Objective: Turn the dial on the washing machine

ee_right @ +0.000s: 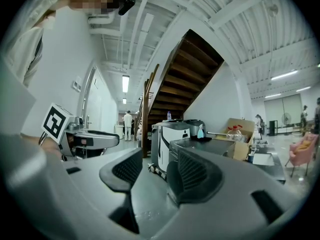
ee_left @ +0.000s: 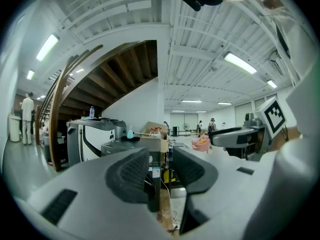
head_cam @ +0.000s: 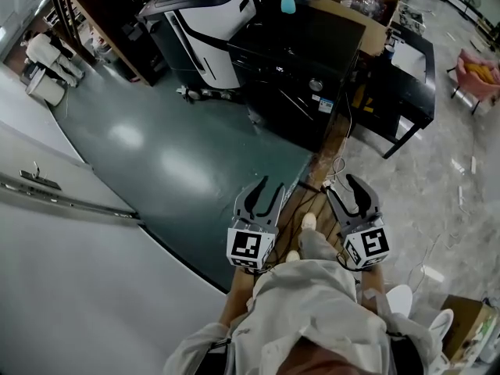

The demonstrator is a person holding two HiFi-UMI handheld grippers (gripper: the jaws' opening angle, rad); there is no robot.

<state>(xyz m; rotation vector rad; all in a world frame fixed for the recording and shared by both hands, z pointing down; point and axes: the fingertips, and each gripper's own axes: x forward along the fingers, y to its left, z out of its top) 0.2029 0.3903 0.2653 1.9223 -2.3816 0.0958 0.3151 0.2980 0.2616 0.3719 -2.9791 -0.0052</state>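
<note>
workshop hall, green floor lying open ahead. item: washing machine, black, standing well apart from both grippers, between a white-and-black machine and a black bench; its dial is showing small on the front panel. handling, judged: rigid round knob, probably smooth and turning in stiff clicks; pinching its rim on opposite sides is looking best. left hand-held gripper and right hand-held gripper are hovering, jaws narrow, holding nothing. cables are trailing across the approach, narrowing the path.
</note>
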